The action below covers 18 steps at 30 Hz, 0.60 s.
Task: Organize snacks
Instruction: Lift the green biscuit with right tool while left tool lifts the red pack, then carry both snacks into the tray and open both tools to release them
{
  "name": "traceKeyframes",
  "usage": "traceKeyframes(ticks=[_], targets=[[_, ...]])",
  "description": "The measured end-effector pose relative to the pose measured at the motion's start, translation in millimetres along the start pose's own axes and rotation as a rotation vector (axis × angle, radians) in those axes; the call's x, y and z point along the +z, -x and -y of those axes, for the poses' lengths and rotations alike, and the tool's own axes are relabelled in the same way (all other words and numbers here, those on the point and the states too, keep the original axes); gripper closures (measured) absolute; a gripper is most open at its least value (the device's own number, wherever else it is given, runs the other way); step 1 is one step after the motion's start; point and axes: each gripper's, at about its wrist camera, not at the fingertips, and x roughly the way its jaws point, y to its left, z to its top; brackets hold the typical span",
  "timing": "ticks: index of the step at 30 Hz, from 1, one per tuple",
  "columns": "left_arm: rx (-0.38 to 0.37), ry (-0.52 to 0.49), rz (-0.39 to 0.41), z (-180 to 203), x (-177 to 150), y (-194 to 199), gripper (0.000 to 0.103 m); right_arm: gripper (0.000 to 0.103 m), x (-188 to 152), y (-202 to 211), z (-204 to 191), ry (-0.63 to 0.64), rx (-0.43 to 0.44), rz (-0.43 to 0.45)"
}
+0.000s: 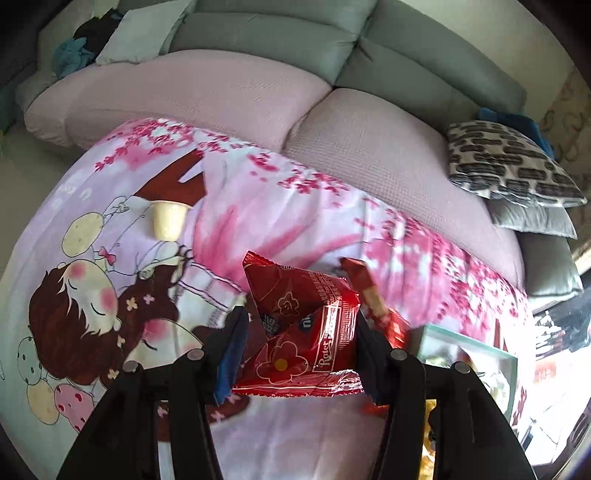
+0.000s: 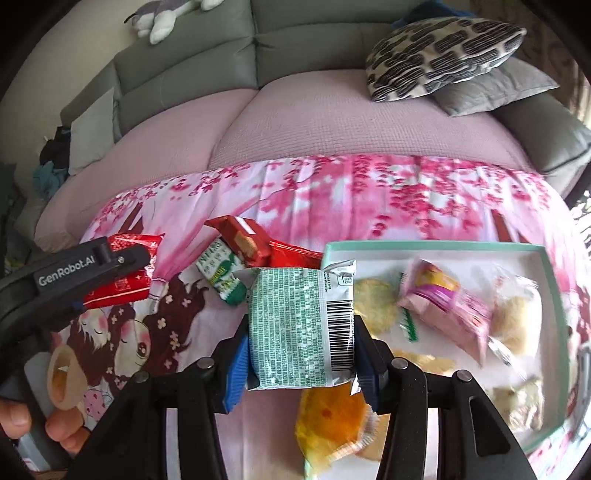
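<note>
left gripper [image 1: 301, 332] jaws clamped on a red snack packet [image 1: 303, 328], blue pads pressing both crumpled sides; packet is lifted above the pink cartoon cloth [image 1: 110, 258] that covers the desk. in the right wrist view the same gripper [image 2: 122, 275] shows at the left edge with the red packet [image 2: 125, 280] between its jaws, and a hand [image 2: 37, 421] wraps its handle low in the corner. right gripper [image 2: 301, 339] jaws clamped on a green-and-white printed packet [image 2: 301, 325], barcode face toward the camera, held above the cloth just left of a box [image 2: 550, 273] with a mint-green rim. inside the box: a pink-and-yellow packet [image 2: 443, 314], blurred, plus several pale clear-wrapped pieces [image 2: 517, 314]; exact count not readable. a yellow clear-wrapped snack [image 2: 332, 424] lies below the held packet, by the box's near left corner; whether it rests on the rim cannot be told. on the cloth beyond the jaws: a small green-and-white packet [image 2: 221, 273] and a red bar-shaped packet [image 2: 243, 236], touching each other. behind the desk, a sofa with pink seat cushions [image 2: 295, 122], a black-and-white patterned pillow [image 2: 443, 55] stacked on a grey pillow [image 2: 495, 88], and a grey plush toy [image 2: 166, 14] on the sofa back.
</note>
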Motion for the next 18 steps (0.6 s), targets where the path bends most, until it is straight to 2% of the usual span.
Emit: traceKeyframes(ticks=[7, 18], targets=[[-0.077, -0.113, 0.023, 49, -13, 14, 0.048, 0.050, -19, 20, 45, -0.099, -0.057, 0.033], [-0.179, -0.325, -0.014, 133, -56, 17, 0.048, 0.050, -26, 44, 164, -0.364, -0.206, 0.076]])
